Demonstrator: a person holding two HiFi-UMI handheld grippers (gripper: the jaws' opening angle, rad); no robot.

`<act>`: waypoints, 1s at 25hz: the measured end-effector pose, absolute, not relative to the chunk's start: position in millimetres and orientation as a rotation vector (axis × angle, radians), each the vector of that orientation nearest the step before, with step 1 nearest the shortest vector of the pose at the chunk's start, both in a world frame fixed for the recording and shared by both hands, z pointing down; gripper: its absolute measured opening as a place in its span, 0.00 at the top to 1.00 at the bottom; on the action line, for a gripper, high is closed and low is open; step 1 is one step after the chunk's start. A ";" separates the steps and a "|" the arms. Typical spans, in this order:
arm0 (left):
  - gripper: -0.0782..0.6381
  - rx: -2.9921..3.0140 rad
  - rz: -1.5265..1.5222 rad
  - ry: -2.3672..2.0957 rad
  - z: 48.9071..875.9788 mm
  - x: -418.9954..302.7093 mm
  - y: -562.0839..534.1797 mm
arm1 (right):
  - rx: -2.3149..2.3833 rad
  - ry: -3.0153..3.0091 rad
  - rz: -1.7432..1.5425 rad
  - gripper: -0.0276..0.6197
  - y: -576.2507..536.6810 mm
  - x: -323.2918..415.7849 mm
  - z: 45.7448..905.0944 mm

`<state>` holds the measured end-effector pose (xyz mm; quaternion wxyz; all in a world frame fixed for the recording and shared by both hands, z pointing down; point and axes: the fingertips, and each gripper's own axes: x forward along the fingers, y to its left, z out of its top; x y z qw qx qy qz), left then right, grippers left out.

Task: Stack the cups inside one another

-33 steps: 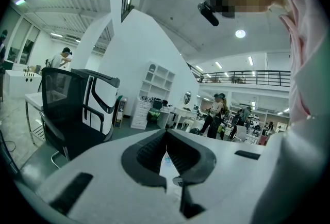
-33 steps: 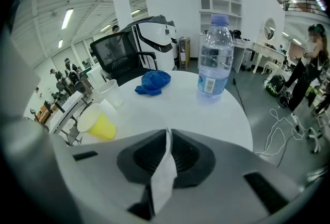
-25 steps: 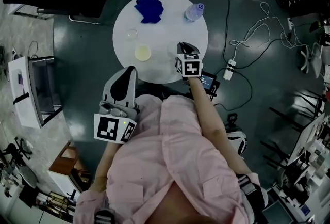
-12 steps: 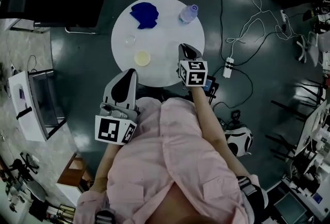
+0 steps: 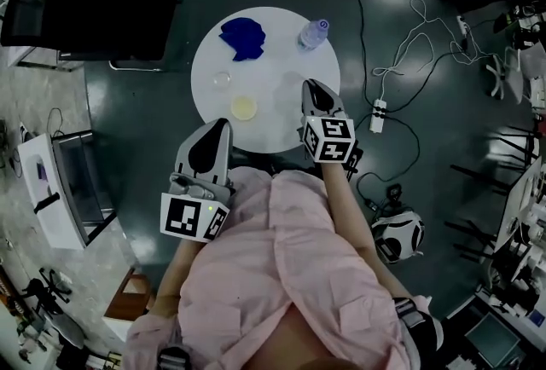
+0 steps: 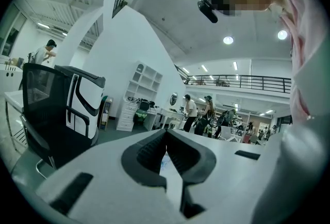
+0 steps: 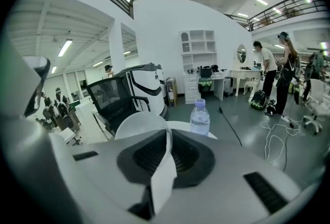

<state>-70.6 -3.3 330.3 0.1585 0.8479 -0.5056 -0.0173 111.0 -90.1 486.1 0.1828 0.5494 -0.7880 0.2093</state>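
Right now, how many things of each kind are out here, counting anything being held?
cups: 3 (clear cup, yellow cup, held cup in right gripper)
bottle: 1
cloth: 1
Total: 5

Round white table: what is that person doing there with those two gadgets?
A person is stacking cups with a gripper in each hand. The right gripper has its tongs shut on the wall of a translucent cup. The left gripper, tongs shut and empty, hangs at the table's near edge. Two more, a clear cup and a yellowish cup, stand apart on it.
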 end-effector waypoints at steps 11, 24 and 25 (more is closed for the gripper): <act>0.87 2.483 -0.037 -1.376 328.9 -75.2 -10.9 | 1.730 -2.290 0.555 0.90 -79.9 120.3 423.2; 0.87 2.526 -0.035 -1.337 332.0 -100.2 -27.1 | 1.882 -2.352 0.479 0.90 -54.5 104.2 368.5; 0.87 2.530 -0.035 -1.334 331.7 -101.4 -28.5 | 1.895 -2.348 0.481 0.90 -51.1 104.4 366.9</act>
